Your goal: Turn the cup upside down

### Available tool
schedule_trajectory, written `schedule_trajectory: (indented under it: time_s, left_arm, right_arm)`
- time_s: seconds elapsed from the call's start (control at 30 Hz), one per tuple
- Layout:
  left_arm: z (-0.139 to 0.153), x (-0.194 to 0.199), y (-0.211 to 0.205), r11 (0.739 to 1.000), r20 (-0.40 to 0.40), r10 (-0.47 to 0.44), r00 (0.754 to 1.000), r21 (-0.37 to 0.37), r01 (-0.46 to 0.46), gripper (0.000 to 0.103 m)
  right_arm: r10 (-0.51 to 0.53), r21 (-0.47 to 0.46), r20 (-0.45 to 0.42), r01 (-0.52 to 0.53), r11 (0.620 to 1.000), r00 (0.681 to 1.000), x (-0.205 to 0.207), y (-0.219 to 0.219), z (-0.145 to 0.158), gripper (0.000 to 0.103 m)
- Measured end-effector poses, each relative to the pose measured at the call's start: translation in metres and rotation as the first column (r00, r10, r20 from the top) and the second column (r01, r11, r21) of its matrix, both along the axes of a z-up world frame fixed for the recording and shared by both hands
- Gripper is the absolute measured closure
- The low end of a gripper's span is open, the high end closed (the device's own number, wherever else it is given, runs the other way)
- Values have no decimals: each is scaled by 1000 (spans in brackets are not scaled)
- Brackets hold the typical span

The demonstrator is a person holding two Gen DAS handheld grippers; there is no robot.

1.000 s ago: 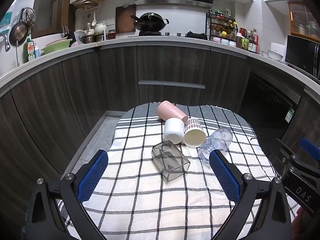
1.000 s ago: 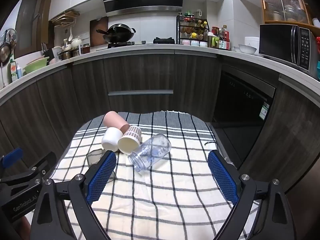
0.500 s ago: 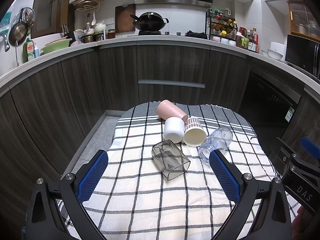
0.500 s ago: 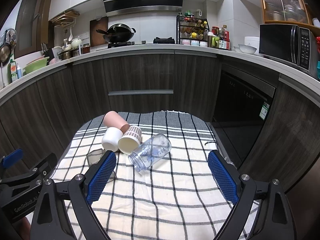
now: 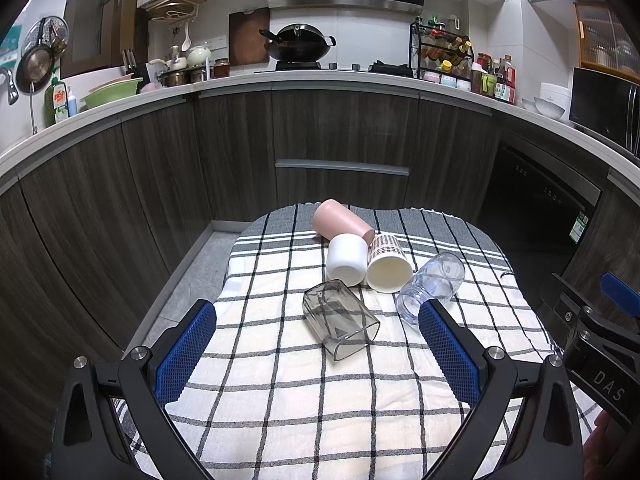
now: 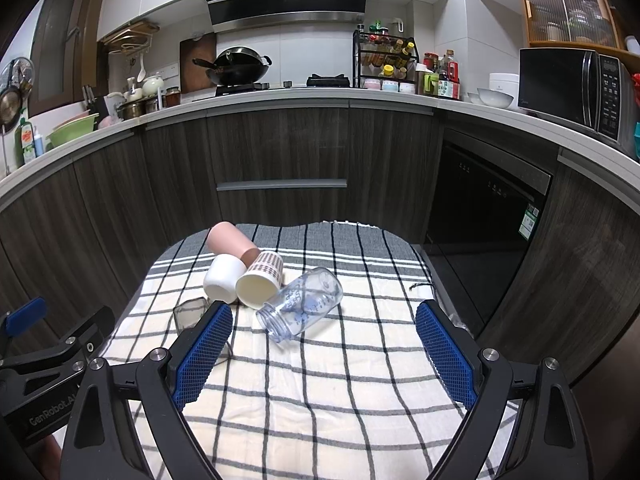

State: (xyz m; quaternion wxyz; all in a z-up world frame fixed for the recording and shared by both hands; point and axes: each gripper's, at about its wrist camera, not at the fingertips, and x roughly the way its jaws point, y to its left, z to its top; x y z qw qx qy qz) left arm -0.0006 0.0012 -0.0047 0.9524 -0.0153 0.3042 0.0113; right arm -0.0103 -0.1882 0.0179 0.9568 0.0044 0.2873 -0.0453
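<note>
The left gripper [image 5: 316, 344] with blue mesh-padded fingers is spread wide and holds nothing, poised above the near part of the black-and-white checked cloth [image 5: 280, 400] covering the table. The right gripper [image 6: 324, 344] is likewise spread wide and empty over the same cloth.

Between and just beyond the left gripper's fingertips lies a smoky grey transparent square-sided cup [image 5: 340, 318] on its side, its long axis running diagonally from far left to near right, with the open mouth toward the near right. In the right wrist view this cup [image 6: 190, 314] is partly hidden behind that gripper's left finger.

Next to it, a clear plastic bottle with blue print [image 6: 302, 310] lies on its side, mouth toward the near left and base toward the far right; it sits ahead of the right gripper, nearer its left finger.

Further back, a white cylindrical cup [image 5: 346, 260] and a patterned paper cup [image 5: 388, 266] lie side by side and touching, the paper cup's open mouth facing the cameras. Behind them, a pink tumbler [image 5: 342, 224] lies on its side, angled across both.
</note>
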Motion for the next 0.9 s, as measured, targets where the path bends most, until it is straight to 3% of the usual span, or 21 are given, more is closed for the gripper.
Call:
schedule_trajectory:
  time_s: [0.9]
  left_arm:
    - [-15,16,6,999,-43,35,998,10,-35,0]
  right_arm:
    - [23,2,-20,-23,1000,1000,12,7,-5,10]
